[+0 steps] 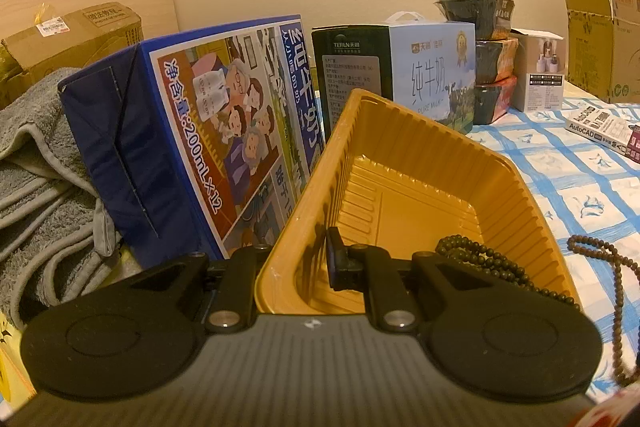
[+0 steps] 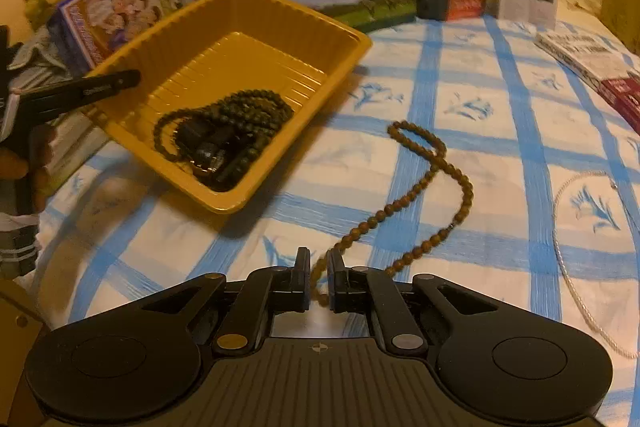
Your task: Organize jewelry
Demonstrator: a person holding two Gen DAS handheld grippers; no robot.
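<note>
- Right gripper [image 2: 319, 281]: my jaws are clenched on one end of the brown bead strand [image 2: 430, 195], which shows in the narrow gap between the pads. From there it runs away across the blue-checked cloth [image 2: 500, 75] and ends in a small loop.
- Left gripper [image 1: 296, 259]: I grip the near wall of the yellow tray [image 1: 400, 131]; one finger sits inside the tray, the other outside it, and the jaws are pressed onto the rim.
- Yellow tray: it stands on the cloth, left of the brown strand and apart from it. A dark bead strand [image 2: 224, 131] lies coiled on the tray floor, toward its near corner.
- White bead strand [image 2: 576, 267]: it lies on the cloth at the right edge of the right wrist view, well apart from the tray.
- Surroundings: a blue milk carton box [image 1: 192, 131] leans just beside the tray's left wall; a grey towel [image 1: 36, 167] lies further left. A light-blue milk box [image 1: 432, 67] and stacked bowls [image 1: 488, 59] stand behind the tray.
</note>
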